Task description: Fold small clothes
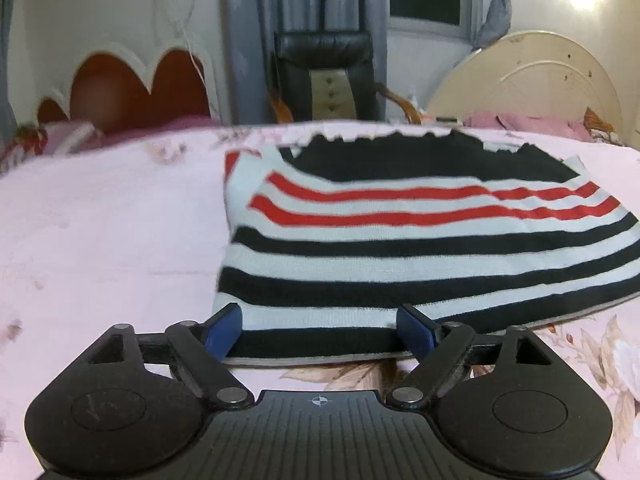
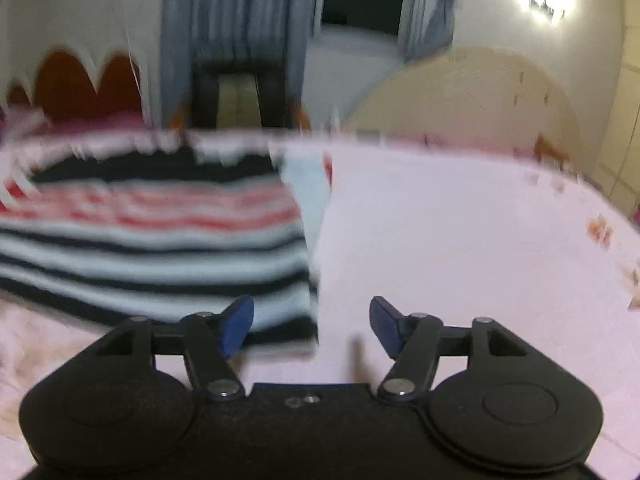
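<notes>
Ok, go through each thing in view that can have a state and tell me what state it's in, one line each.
Striped knit garment, black, white and red: lying flat on the bed, sides folded in.
Pink floral bedsheet: spread out under the garment.
Left gripper: open, fingers either side of the near hem.
Right gripper: open, holding nothing, at the garment's right corner.

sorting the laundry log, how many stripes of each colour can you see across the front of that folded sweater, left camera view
Sweater, left view:
red stripes: 2
black stripes: 3, not counting the black panel at the top
Total: 5
</notes>
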`<state>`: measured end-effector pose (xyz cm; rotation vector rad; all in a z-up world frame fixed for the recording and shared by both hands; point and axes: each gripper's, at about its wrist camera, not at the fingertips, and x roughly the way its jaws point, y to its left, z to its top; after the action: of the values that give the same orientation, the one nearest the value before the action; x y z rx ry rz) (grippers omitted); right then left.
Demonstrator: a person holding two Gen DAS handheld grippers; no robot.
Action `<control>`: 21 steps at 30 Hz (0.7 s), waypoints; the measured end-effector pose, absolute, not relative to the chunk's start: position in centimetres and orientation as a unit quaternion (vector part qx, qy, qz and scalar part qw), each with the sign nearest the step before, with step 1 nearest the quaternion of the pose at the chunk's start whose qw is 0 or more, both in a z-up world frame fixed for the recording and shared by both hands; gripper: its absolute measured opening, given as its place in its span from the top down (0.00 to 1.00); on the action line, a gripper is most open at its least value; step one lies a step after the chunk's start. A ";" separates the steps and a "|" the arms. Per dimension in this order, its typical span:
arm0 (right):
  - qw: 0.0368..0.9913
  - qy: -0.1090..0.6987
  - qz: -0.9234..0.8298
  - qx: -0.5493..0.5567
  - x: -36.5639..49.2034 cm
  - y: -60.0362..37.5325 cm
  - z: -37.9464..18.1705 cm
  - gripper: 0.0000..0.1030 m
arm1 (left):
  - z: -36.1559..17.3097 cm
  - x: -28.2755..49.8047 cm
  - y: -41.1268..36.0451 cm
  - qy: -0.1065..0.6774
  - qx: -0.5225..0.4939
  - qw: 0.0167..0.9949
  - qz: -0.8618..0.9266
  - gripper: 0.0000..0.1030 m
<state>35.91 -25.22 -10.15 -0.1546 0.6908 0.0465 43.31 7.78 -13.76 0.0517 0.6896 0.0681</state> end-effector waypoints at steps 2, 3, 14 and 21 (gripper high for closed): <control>0.936 0.335 0.041 -0.101 35.2 -24.2 -9.9 0.40 | -14.3 43.4 7.9 0.355 0.024 0.934 0.031 0.14; 0.932 0.343 0.050 -0.111 35.2 -23.7 -10.2 0.41 | -14.7 43.5 7.9 0.359 0.023 0.933 0.031 0.13; 0.919 0.373 0.066 -0.108 33.5 -22.1 -11.2 0.49 | -13.7 41.4 8.8 0.357 0.010 0.933 0.039 0.12; 0.921 0.372 0.087 -0.068 32.8 -21.4 -10.1 0.63 | -14.4 39.6 10.8 0.353 -0.124 0.927 0.015 0.15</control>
<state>32.76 -21.38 -10.11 -0.1392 0.7650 0.1790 39.59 10.78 -14.42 -0.2536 0.7240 0.0310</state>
